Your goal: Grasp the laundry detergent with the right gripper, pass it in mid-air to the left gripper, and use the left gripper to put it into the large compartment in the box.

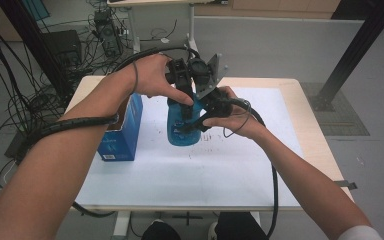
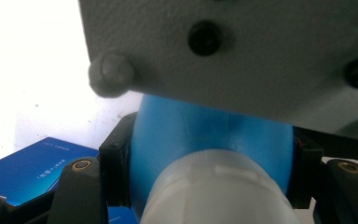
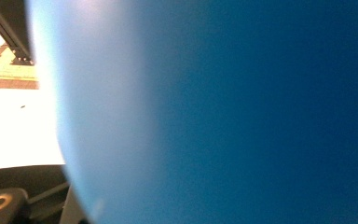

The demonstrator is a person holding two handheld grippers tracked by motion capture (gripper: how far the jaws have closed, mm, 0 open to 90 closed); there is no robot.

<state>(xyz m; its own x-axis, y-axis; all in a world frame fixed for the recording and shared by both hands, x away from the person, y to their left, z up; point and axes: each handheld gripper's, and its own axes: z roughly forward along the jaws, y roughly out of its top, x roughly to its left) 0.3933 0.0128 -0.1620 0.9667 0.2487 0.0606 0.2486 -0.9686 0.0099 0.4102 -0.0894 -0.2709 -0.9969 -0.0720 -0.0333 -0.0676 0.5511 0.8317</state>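
A blue plastic bottle (image 1: 182, 131) stands upright mid-table on the white sheet (image 1: 220, 165). My left gripper (image 1: 182, 102) comes down on it from above. In the left gripper view its black pads (image 2: 115, 173) press both sides of the blue bottle's shoulder (image 2: 205, 135), just past the white cap (image 2: 216, 191), so it is shut on the bottle. My right gripper (image 1: 200, 119) reaches in from the right and is shut on the bottle's body. The blue wall of the bottle (image 3: 223, 112) sits blurred right against the right gripper's camera, with one black jaw at the lower left.
A dark blue carton (image 1: 122, 131) stands just left of the bottle, also seen behind the left jaw as the carton (image 2: 32, 170). The grey three-cornered plate (image 1: 214, 74) of the right gripper hangs over the bottle. Cables and equipment crowd the floor at the far left; a black post rises at the far right.
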